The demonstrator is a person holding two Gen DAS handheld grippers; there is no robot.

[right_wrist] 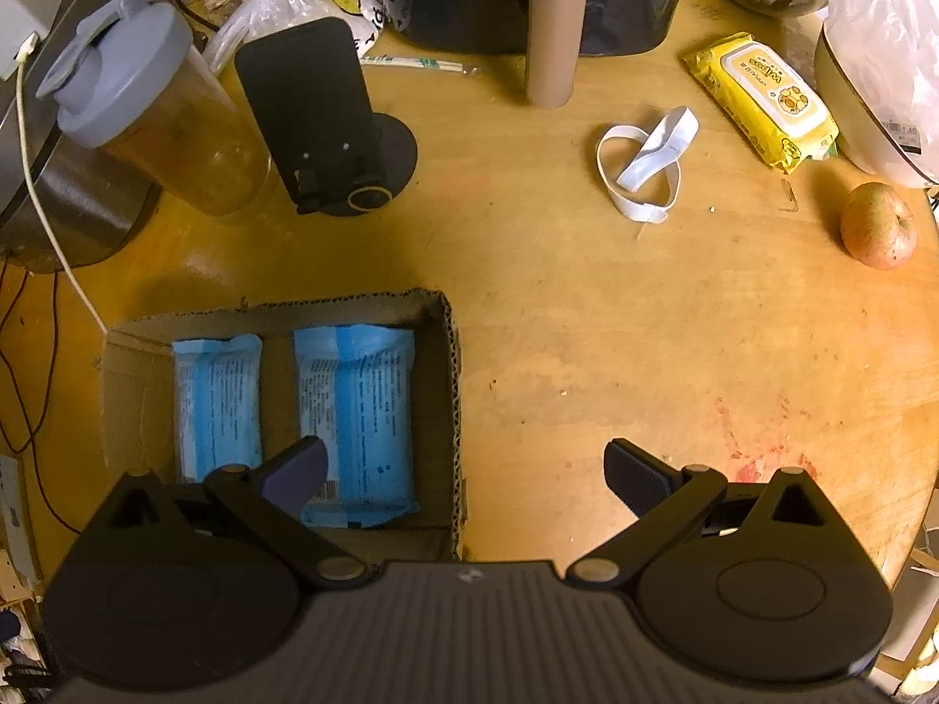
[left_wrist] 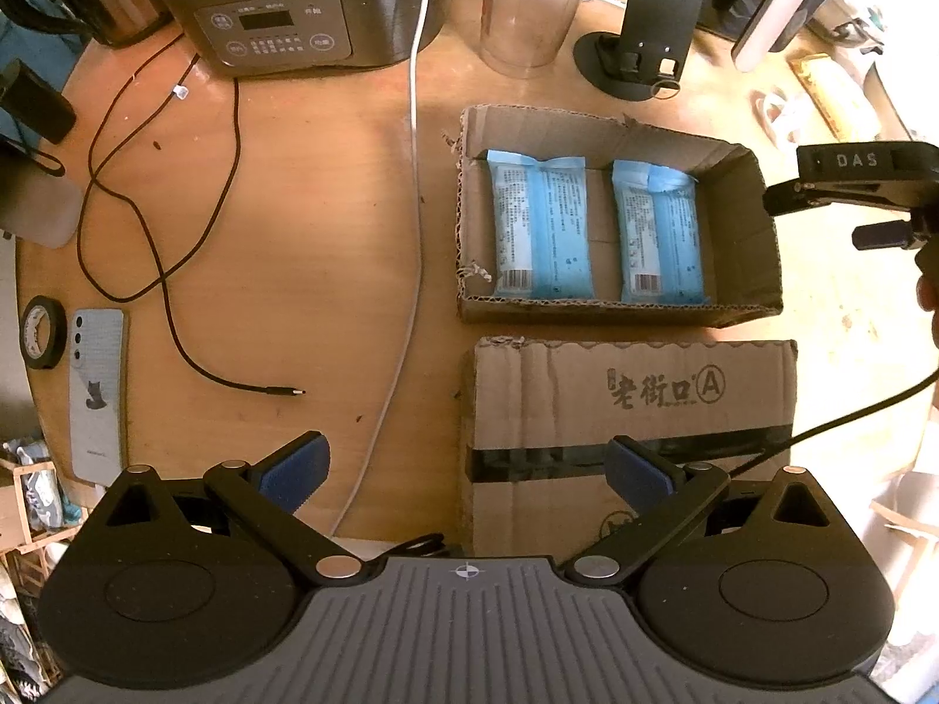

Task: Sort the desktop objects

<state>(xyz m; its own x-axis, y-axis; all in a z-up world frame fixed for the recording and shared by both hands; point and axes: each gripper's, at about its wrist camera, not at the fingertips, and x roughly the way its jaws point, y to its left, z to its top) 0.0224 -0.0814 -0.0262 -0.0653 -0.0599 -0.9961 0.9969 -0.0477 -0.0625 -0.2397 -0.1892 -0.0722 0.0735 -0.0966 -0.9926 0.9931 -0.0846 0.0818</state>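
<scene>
An open cardboard box point(left_wrist: 745, 205) point(right_wrist: 135, 387) on the round wooden table holds two blue wet-wipe packs point(left_wrist: 543, 226) point(left_wrist: 660, 232) point(right_wrist: 217, 405) point(right_wrist: 358, 405) lying side by side. A closed cardboard box point(left_wrist: 634, 393) sits just in front of it. My left gripper point(left_wrist: 466, 466) hangs open above the table's near edge, empty, its right finger over the closed box. My right gripper point(right_wrist: 463, 469) is open and empty, its left finger over the open box's near right corner; it also shows at the right edge of the left wrist view point(left_wrist: 821, 211). A yellow wipes pack point(right_wrist: 763, 100) lies far right.
A phone point(left_wrist: 97, 393), tape roll point(left_wrist: 41, 331), black USB cable point(left_wrist: 164, 270) and white cable point(left_wrist: 414, 176) lie on the left. A cooker point(left_wrist: 287, 0), shaker bottle point(right_wrist: 158, 117), phone stand point(right_wrist: 328, 123), white strap point(right_wrist: 645, 158) and apple point(right_wrist: 877, 226) stand further back.
</scene>
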